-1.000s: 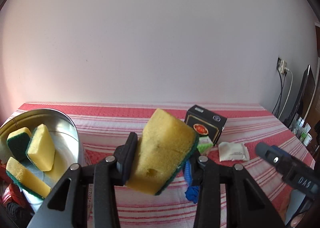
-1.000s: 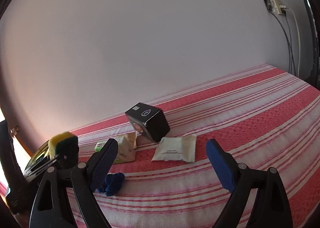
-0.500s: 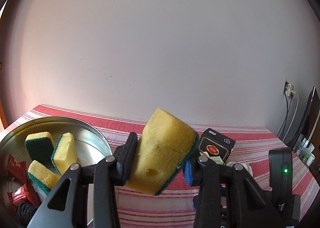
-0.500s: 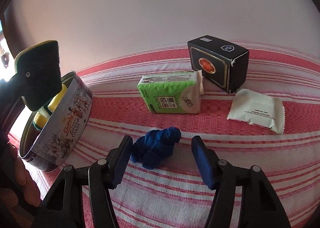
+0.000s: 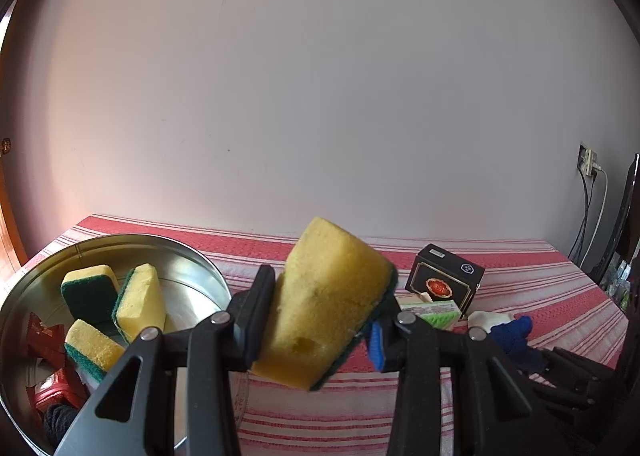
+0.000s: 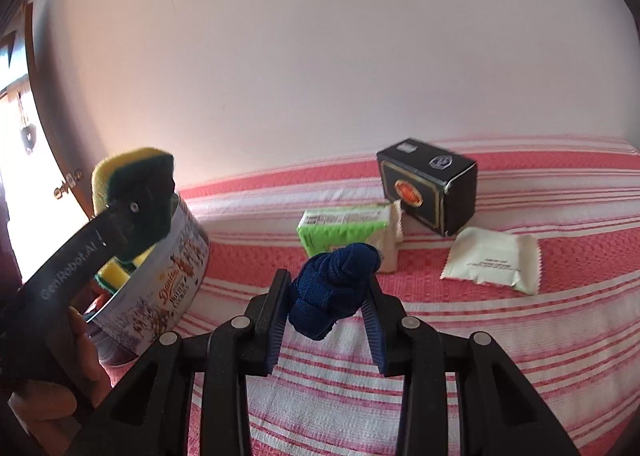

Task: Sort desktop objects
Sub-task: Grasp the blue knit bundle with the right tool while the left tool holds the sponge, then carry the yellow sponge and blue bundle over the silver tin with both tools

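Observation:
My left gripper (image 5: 318, 326) is shut on a yellow sponge with a green scouring side (image 5: 328, 308) and holds it in the air just right of the round cookie tin (image 5: 202, 268). The tin holds three more sponges (image 5: 138, 304) and some red and black items. My right gripper (image 6: 326, 316) is shut on a dark blue knotted cloth (image 6: 334, 288), lifted above the red striped tablecloth. In the right wrist view the left gripper with its sponge (image 6: 134, 196) hangs over the tin (image 6: 168, 276).
A green tissue pack (image 6: 348, 228), a black box (image 6: 430, 184) and a white sachet (image 6: 494, 264) lie on the striped cloth (image 6: 520, 336) near the wall. A wall socket with cables (image 5: 588, 164) is at the far right.
My right gripper has closed on the blue cloth and lifted it off the table. My left gripper still holds its sponge and has shifted a little toward the tin.

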A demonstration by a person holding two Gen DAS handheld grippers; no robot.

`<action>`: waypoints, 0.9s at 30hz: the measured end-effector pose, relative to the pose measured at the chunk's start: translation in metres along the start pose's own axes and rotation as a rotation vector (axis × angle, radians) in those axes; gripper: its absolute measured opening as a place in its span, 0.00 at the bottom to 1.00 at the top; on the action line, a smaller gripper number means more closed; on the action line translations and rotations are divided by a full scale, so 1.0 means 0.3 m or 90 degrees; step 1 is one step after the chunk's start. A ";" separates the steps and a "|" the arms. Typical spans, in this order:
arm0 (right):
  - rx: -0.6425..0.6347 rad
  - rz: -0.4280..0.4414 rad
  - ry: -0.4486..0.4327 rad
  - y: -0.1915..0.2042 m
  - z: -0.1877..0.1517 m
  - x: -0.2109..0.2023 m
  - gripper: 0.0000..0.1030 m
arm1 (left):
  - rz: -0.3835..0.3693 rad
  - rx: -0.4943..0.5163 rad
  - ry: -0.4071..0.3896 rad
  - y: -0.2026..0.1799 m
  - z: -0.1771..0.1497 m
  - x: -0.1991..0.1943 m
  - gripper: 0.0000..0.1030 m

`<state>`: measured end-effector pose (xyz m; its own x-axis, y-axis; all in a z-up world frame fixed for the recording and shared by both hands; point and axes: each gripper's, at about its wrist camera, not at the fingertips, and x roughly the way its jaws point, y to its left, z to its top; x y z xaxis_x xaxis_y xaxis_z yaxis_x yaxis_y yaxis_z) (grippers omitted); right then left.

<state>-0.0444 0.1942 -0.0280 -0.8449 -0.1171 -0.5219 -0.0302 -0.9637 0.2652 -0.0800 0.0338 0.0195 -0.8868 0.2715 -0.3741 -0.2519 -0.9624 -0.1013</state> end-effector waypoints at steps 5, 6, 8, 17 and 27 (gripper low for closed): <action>-0.046 -0.040 -0.090 0.049 -0.004 -0.087 0.37 | 0.014 0.017 -0.020 0.014 -0.004 -0.034 0.39; -0.056 -0.046 -0.103 0.051 -0.003 -0.109 0.37 | 0.016 0.018 -0.023 0.026 -0.003 -0.042 0.39; -0.080 -0.057 -0.128 0.074 -0.005 -0.136 0.37 | 0.014 0.015 -0.026 0.047 0.001 -0.051 0.39; -0.154 -0.098 -0.161 0.157 -0.027 -0.145 0.37 | 0.014 -0.006 -0.046 0.142 0.009 -0.104 0.39; -0.144 -0.041 -0.120 0.269 -0.028 -0.056 0.37 | 0.063 -0.038 -0.080 0.279 0.019 -0.158 0.39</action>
<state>-0.0281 0.1165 -0.0046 -0.9297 -0.0271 -0.3672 0.0142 -0.9992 0.0378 -0.0611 -0.0597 0.0340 -0.9487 0.1695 -0.2670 -0.1402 -0.9822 -0.1252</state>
